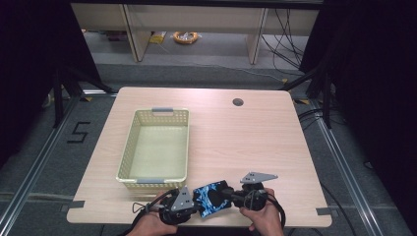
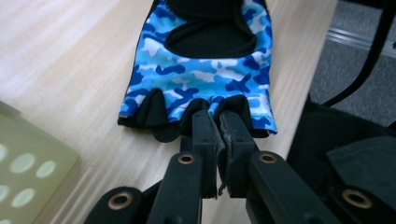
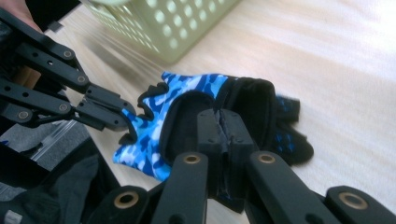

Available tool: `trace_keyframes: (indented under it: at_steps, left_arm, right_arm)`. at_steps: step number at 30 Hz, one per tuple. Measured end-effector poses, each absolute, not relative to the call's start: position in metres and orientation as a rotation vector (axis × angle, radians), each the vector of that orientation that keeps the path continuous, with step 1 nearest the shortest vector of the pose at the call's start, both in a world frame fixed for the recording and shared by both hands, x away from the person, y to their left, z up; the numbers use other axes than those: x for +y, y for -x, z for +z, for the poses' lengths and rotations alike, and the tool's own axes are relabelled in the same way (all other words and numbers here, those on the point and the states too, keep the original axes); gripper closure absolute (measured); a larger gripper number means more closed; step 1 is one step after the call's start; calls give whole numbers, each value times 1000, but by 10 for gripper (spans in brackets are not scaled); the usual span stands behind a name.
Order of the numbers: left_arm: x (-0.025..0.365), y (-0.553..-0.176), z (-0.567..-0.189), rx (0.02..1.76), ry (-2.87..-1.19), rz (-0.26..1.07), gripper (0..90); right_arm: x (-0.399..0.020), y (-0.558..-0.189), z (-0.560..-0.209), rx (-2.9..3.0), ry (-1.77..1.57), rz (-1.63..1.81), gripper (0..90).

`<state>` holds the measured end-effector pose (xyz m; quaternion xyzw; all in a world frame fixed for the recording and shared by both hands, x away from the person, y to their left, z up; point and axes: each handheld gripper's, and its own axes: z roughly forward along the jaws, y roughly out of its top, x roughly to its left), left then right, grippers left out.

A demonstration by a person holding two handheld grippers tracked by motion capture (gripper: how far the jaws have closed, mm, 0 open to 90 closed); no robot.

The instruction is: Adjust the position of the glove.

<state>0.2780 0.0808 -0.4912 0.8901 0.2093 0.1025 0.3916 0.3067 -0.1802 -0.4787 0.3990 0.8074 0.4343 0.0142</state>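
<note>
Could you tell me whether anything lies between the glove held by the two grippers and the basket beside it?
Nothing visible does. The blue camouflage fingerless glove is pinched at opposite ends by the left gripper and the right gripper, near the table's front edge. Bare wood separates it from the pale yellow perforated plastic basket, whose interior looks empty.

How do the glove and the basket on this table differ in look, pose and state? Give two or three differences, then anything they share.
The glove is blue camouflage with black parts; the basket is plain pale yellow-green with punched holes. The glove is soft fabric lying flat; the basket is a rigid box standing upright, empty. The glove is pinched by the left gripper and right gripper; the basket is untouched. Both rest on the wooden table.
</note>
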Motion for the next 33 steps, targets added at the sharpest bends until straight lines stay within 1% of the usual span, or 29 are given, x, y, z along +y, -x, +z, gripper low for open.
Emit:
trace_keyframes:
  at_steps: [4,5,7,13,15,16,17,19,20,22,26,27,30,31,32,33]
  left_arm:
    - [81,-273,-481,512,-2234,266,858]
    - [80,-271,-479,516,-2232,273,858]
    - [76,-268,-479,513,-2204,246,858]
    - [55,-264,-480,475,-2222,232,858]
    - [50,-268,-480,461,-2225,249,859]
    - [46,-268,-482,505,-2200,248,859]
    - [43,-270,-481,506,-2200,233,859]
    - [38,-272,-480,517,-2207,274,858]
    - [32,-270,-481,486,-2197,199,858]
    - [24,-270,-480,457,-2198,204,857]
    - [12,-271,-482,475,-2203,216,858]
    - [10,-273,-485,486,-2187,200,855]
    - [12,-276,-491,516,-2209,195,851]
    - [13,-278,-492,519,-2217,202,846]
    - [13,-278,-494,524,-2198,171,841]
    - [14,-279,-494,514,-2213,186,830]
  right_arm:
    - [-177,-306,-465,2505,-1251,1366,884]
    - [-179,-312,-462,2497,-1168,1340,884]
    - [-176,-318,-456,2507,-1147,1296,884]
    - [-155,-342,-447,2590,-1059,1183,890]
    - [-148,-349,-446,2615,-1029,1169,892]
    - [-144,-349,-447,2620,-1047,1178,893]
    - [-142,-352,-447,2629,-1017,1182,893]
    - [-137,-357,-445,2703,-968,1165,898]
    - [-136,-359,-445,2716,-937,1167,900]
    - [-130,-363,-445,2775,-928,1179,900]
    - [-120,-375,-453,2853,-840,1133,900]
    - [-119,-376,-455,2878,-845,1114,900]
    - [-117,-380,-464,2891,-831,1111,900]
    - [-119,-378,-463,2888,-848,1131,900]
    - [-120,-378,-463,2875,-854,1138,900]
    - [-123,-376,-461,2856,-856,1150,900]
